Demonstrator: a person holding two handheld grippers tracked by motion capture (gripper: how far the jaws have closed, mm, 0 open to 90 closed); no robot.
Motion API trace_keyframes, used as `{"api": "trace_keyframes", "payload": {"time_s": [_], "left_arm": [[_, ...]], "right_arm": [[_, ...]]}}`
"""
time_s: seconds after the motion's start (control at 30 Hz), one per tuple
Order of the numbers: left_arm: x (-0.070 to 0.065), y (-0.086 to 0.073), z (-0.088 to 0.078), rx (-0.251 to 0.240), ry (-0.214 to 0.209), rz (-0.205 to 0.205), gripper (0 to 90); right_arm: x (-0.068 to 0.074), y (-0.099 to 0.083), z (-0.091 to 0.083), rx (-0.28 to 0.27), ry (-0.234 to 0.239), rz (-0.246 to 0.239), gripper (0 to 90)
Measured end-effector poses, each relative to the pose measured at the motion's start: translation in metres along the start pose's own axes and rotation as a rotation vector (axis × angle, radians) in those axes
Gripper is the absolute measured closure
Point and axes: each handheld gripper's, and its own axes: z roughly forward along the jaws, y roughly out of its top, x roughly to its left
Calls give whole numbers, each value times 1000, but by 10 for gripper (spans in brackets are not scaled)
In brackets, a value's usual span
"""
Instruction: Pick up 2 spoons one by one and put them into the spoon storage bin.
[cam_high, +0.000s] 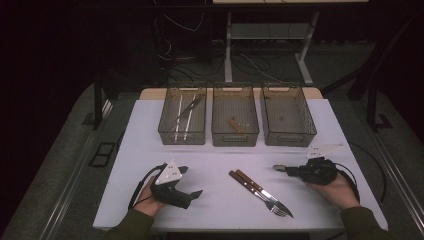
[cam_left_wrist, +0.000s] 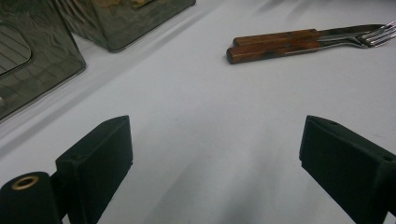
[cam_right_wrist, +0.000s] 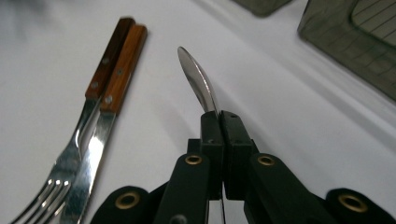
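The right gripper (cam_right_wrist: 219, 116) has its 2 jaws pressed together on a metal spoon (cam_right_wrist: 198, 79). In the right gripper view the bowl sticks out past the jaw tips, seen nearly edge-on, and the handle is hidden between and behind the jaws. In the high view the same spoon (cam_high: 280, 168) shows as a small pale blur ahead of the right gripper (cam_high: 292, 171), near the right edge of the white table (cam_high: 220, 210) and in its front half; whether it rests on the surface or hangs just above it cannot be told.

The left gripper (cam_high: 192, 182) sits near the front left corner with its jaws spread wide and nothing between them; in the left gripper view both jaws are cut off by the bottom edge.

Near the middle of the front edge a knife (cam_high: 260, 189) and a fork (cam_high: 257, 194), both with brown wooden handles, lie side by side and touching. The fork tines run out of the right gripper view at the bottom.

Along the back edge stand 3 clear bins. The left bin (cam_high: 182, 135) holds long thin pieces too dim to name, the middle bin (cam_high: 235, 137) a small brownish thing, and the right bin (cam_high: 290, 135) is too dark to read.
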Motion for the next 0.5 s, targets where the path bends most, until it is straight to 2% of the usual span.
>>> {"api": "trace_keyframes", "payload": {"time_s": [0.13,0.23,0.5], "left_arm": [[0,0,0,4,0,1,81],[0,0,0,1,0,-2,81],[0,0,1,5,0,0,82]], "right_arm": [[-1,4,-2,-56,-1,30,892],[0,7,-3,-78,-8,28,892],[-1,15,-4,-110,-21,42,892]]}}
